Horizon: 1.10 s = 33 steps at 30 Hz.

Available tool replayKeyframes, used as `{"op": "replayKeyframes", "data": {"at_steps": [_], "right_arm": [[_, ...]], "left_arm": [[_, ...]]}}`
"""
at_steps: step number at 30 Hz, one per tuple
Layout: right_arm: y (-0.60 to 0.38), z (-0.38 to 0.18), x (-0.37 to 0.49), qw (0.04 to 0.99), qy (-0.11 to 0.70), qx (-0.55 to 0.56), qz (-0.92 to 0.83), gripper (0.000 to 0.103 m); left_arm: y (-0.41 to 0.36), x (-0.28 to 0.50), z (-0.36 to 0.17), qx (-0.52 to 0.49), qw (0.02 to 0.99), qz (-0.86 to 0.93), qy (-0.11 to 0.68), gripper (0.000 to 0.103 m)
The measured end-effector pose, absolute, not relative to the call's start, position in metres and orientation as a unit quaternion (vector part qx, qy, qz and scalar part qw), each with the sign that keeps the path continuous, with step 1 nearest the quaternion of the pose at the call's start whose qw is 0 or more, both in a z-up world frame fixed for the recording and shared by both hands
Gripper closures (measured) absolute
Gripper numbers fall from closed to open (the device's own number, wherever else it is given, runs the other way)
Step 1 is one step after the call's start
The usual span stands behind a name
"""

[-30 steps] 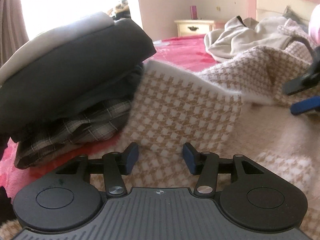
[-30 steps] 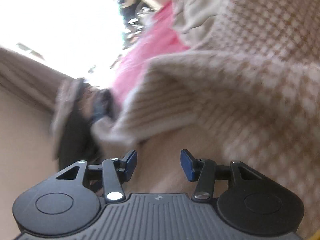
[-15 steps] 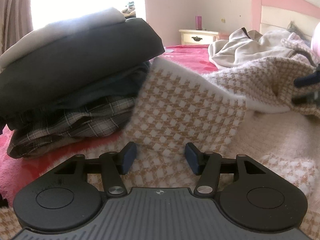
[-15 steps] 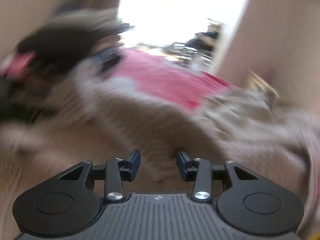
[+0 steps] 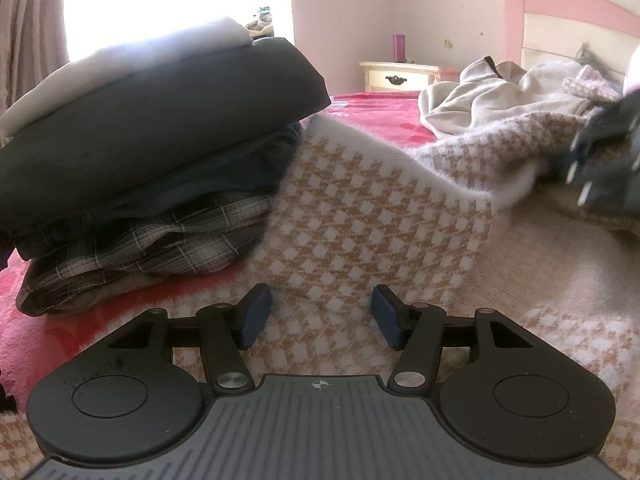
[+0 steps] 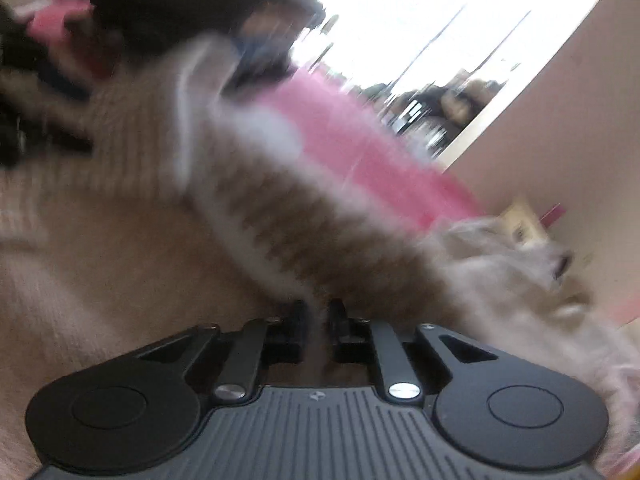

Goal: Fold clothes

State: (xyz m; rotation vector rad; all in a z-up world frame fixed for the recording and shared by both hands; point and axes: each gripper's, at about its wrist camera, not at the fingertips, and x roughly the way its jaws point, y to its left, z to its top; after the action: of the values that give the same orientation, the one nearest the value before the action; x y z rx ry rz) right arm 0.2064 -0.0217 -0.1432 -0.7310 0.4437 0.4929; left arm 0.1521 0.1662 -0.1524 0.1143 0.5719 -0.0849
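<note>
Pinching a blurry edge of the checked sweater, the right hand-held gripper sits low in its frame. Lower middle, the left hand-held gripper gapes wide over the sweater's cloth. Folded clothes are stacked upper left on the red bed.

Sweater: tan/white houndstooth. Stack: cream, black, grey plaid. Bedspread red-pink. Headboard pink/cream. Gripper pads blue.
</note>
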Motion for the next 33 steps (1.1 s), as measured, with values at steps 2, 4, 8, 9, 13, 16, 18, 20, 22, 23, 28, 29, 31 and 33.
{"op": "replayKeyframes", "data": {"at_steps": [2, 4, 8, 9, 13, 16, 18, 20, 22, 23, 28, 29, 31, 33], "right_arm": [[-0.028, -0.112, 0.195, 0.901, 0.188, -0.31, 0.24, 0.093], [-0.035, -0.08, 0.184, 0.917, 0.164, -0.268, 0.244, 0.094], [-0.041, -0.033, 0.207, 0.937, 0.162, -0.155, 0.266, 0.095], [-0.042, -0.027, 0.22, 0.941, 0.162, -0.13, 0.266, 0.095], [-0.046, -0.014, 0.273, 0.951, 0.163, -0.06, 0.254, 0.097], [-0.045, -0.013, 0.306, 0.954, 0.177, -0.044, 0.24, 0.097], [-0.042, -0.014, 0.315, 0.954, 0.184, -0.053, 0.23, 0.096], [-0.04, -0.017, 0.307, 0.955, 0.181, -0.069, 0.225, 0.095], [-0.038, -0.018, 0.29, 0.958, 0.166, -0.089, 0.214, 0.089], [-0.037, -0.016, 0.281, 0.958, 0.157, -0.094, 0.221, 0.079], [-0.013, -0.007, 0.231, 0.912, 0.11, -0.201, 0.34, 0.055], [-0.003, -0.01, 0.223, 0.894, 0.107, -0.24, 0.362, 0.05], [0.018, -0.028, 0.212, 0.851, 0.118, -0.33, 0.39, 0.048], [0.037, -0.053, 0.21, 0.805, 0.142, -0.411, 0.403, 0.048]], "left_arm": [[0.166, 0.151, -0.152, 0.057, 0.957, -0.041, 0.281, 0.046], [0.167, 0.151, -0.152, 0.056, 0.957, -0.041, 0.281, 0.046], [0.166, 0.151, -0.148, 0.058, 0.957, -0.041, 0.28, 0.046], [0.166, 0.152, -0.146, 0.059, 0.957, -0.04, 0.28, 0.046], [0.162, 0.149, -0.13, 0.074, 0.963, -0.05, 0.253, 0.046], [0.155, 0.155, -0.123, 0.083, 0.964, -0.065, 0.244, 0.046], [0.148, 0.162, -0.127, 0.095, 0.959, -0.069, 0.257, 0.046], [0.145, 0.168, -0.138, 0.106, 0.955, -0.063, 0.271, 0.046], [0.143, 0.17, -0.143, 0.107, 0.955, -0.059, 0.27, 0.046], [0.143, 0.169, -0.144, 0.106, 0.956, -0.059, 0.267, 0.046], [0.147, 0.168, -0.146, 0.093, 0.958, -0.064, 0.262, 0.046], [0.147, 0.168, -0.146, 0.092, 0.959, -0.064, 0.262, 0.046], [0.15, 0.17, -0.148, 0.09, 0.959, -0.065, 0.261, 0.046], [0.15, 0.168, -0.15, 0.092, 0.959, -0.064, 0.259, 0.046]]}}
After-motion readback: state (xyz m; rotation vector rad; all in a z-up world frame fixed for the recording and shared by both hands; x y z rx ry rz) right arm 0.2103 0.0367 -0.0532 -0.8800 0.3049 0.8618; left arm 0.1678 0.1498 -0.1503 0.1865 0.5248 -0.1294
